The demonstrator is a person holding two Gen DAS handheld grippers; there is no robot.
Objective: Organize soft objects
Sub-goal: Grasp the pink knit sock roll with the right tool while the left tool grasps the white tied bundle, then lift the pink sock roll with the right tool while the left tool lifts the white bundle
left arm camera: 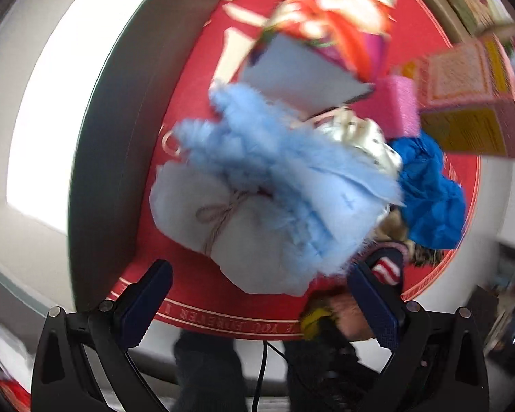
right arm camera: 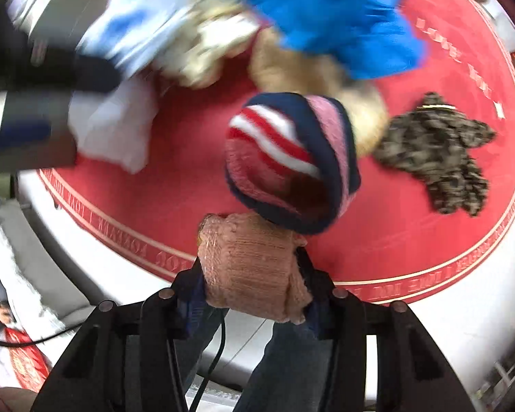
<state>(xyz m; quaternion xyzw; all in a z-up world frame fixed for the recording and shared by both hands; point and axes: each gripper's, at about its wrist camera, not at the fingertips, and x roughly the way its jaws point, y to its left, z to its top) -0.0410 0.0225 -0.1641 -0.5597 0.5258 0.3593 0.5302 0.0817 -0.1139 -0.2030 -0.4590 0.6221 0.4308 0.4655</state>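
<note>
In the left wrist view my left gripper (left arm camera: pixel 261 309) stands open above a grey-blue pouch (left arm camera: pixel 230 237) tied with a twine bow; nothing is between its pads. A fluffy light-blue piece (left arm camera: pixel 274 158) lies over the pouch on the round red mat (left arm camera: pixel 195 110). In the right wrist view my right gripper (right arm camera: pixel 252 288) is shut on a pink knitted piece (right arm camera: pixel 250 267) at the mat's near edge. A striped knit hat (right arm camera: pixel 288 161) touches that piece just beyond. The pink piece (left arm camera: pixel 346 316) also shows by the left gripper's right finger.
A bright blue cloth (right arm camera: pixel 326 17), a tan fluffy item (right arm camera: pixel 309 72) and a camouflage cloth (right arm camera: pixel 436 158) lie on the red mat (right arm camera: pixel 175 178). A red-and-white gift bag (left arm camera: pixel 326 17) and a pink-yellow box (left arm camera: pixel 470 103) stand at the back. A person's legs (right arm camera: pixel 285 360) are below the table edge.
</note>
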